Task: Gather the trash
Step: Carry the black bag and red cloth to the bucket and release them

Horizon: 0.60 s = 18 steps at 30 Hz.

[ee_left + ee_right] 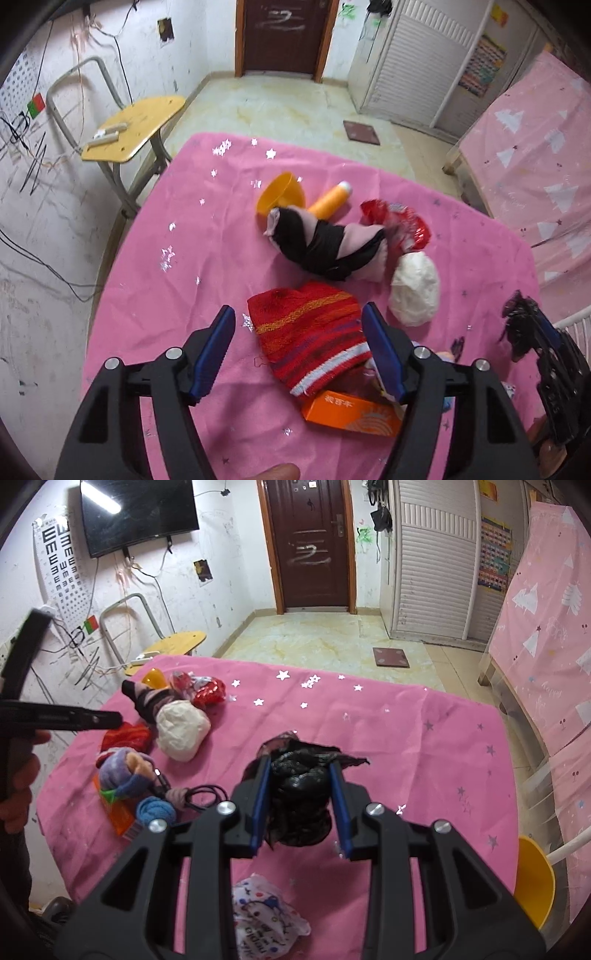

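My left gripper (299,325) is open and empty above a red striped knit hat (314,332) on the pink tablecloth (192,258). My right gripper (301,771) is shut on a crumpled black plastic bag (299,797), held above the cloth; it also shows in the left wrist view (521,321). A white crumpled wad (415,291), a red foil wrapper (402,221), an orange box (351,410) and a printed white bag (266,919) lie on the table.
A black and pink sock bundle (325,247), an orange funnel (280,192), an orange thread spool (330,201), a plush doll (125,771), a blue sock roll (155,810) and a black cord (207,794) lie on the cloth. A yellow chair (129,129) stands left.
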Each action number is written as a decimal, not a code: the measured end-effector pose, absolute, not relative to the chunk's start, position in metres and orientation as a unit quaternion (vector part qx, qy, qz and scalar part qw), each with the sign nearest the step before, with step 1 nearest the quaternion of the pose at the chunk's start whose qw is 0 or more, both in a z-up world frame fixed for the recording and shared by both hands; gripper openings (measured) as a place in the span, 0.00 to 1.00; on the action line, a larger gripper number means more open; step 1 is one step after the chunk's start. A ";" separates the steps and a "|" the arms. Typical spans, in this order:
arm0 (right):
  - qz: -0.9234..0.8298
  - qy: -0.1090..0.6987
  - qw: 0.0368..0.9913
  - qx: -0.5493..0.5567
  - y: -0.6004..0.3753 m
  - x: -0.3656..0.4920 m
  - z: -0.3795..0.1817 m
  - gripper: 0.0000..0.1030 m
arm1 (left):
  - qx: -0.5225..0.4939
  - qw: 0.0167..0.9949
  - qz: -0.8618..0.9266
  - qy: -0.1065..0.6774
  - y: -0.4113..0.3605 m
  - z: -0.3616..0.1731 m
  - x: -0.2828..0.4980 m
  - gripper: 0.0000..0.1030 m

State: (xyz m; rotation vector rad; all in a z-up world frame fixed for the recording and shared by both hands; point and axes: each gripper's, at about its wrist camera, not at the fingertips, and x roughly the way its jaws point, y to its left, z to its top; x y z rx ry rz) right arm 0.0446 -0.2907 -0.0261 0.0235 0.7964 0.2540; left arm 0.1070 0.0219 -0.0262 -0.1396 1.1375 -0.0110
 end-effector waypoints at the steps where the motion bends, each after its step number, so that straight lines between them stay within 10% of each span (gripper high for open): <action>1: 0.123 0.387 0.914 0.012 -0.290 0.044 -0.026 0.29 | -0.065 0.839 0.001 0.540 0.021 -0.031 0.109 0.62; 9: 0.119 0.382 0.916 0.019 -0.301 0.040 -0.026 0.29 | -0.062 0.827 0.005 0.559 0.006 -0.049 0.114 0.55; 18: 0.117 0.379 0.918 0.031 -0.322 0.035 -0.028 0.29 | -0.051 0.836 0.015 0.546 -0.010 -0.046 0.110 0.03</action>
